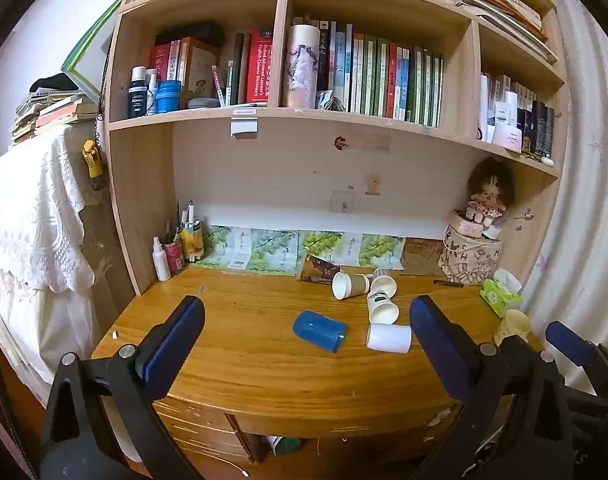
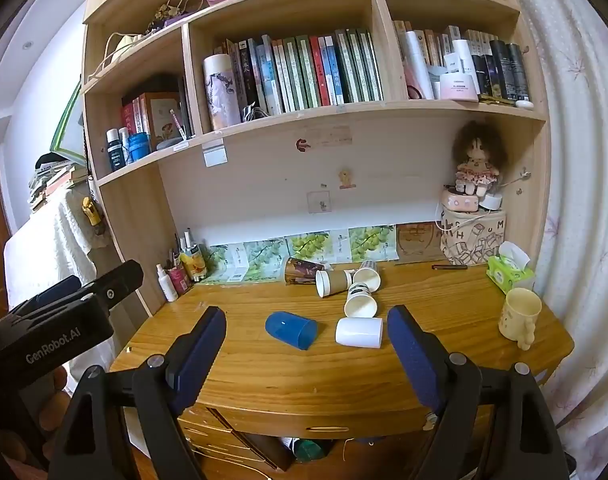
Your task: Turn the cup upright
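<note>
Right wrist view: blue cup (image 2: pixel 291 329), translucent, lies on its side at frame centre on the wooden desk (image 2: pixel 443 312), beyond the right gripper (image 2: pixel 306 344), spread wide, empty; left gripper (image 1: pixel 307 334) likewise.

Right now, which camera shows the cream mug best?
The right wrist view: the cream mug stands upright on the desk's right end, whole and unblocked. In the left wrist view the mug sits partly behind the tongs' arm, only its upper part showing.

six cups (image 2: pixel 291 329), one doll (image 2: pixel 476 160)
</note>
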Demonstrator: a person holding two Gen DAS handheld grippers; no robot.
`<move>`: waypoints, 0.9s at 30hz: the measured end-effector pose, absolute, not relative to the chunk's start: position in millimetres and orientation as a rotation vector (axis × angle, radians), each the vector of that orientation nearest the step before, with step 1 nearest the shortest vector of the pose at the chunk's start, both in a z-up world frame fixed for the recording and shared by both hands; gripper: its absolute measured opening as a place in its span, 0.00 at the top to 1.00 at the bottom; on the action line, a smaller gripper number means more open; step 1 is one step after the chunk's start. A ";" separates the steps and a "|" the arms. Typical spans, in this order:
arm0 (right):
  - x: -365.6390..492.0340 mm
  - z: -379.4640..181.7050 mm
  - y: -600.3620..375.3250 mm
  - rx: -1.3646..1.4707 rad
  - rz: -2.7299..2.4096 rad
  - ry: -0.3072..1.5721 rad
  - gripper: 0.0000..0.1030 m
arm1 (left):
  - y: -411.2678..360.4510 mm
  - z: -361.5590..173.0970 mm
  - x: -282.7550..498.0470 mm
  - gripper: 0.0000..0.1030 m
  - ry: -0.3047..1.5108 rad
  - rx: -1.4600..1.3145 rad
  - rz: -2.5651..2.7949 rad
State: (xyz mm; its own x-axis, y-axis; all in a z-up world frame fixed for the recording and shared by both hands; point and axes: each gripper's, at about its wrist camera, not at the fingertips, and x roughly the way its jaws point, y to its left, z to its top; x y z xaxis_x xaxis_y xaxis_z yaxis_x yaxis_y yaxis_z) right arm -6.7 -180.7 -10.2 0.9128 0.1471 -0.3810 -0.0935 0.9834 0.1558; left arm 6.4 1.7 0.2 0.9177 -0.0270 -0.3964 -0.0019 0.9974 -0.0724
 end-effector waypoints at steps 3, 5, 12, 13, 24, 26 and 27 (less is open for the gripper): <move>-3.6 -15.4 -184.0 0.134 0.127 0.405 0.19 | 1.7 -0.1 6.7 0.01 0.408 -0.072 -0.014; -3.7 -17.4 -184.9 0.131 0.126 0.409 0.19 | 1.6 -0.7 7.3 0.01 0.411 -0.072 -0.018; -3.1 -17.1 -179.8 0.121 0.112 0.417 0.19 | 2.2 -2.5 10.0 0.01 0.418 -0.074 -0.028; -3.1 -16.2 -178.7 0.121 0.111 0.419 0.19 | 1.9 -3.1 10.6 0.01 0.420 -0.072 -0.029; -1.2 -19.2 -180.9 0.121 0.119 0.443 0.19 | 2.0 -6.4 11.3 0.01 0.437 -0.076 -0.028; 0.9 -19.4 -182.3 0.123 0.126 0.454 0.19 | 0.5 -7.6 11.5 0.01 0.445 -0.078 -0.017; 1.8 -19.9 -183.2 0.124 0.131 0.459 0.19 | 0.2 -8.3 11.8 0.01 0.451 -0.081 -0.012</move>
State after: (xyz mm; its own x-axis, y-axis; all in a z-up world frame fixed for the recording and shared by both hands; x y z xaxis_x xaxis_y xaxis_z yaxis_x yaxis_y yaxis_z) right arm 1.8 -183.2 -19.9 0.8883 0.1535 -0.4329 -0.0976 0.9840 0.1487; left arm 11.8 0.2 -8.3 0.8999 -0.0294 -0.4350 -0.0067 0.9967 -0.0812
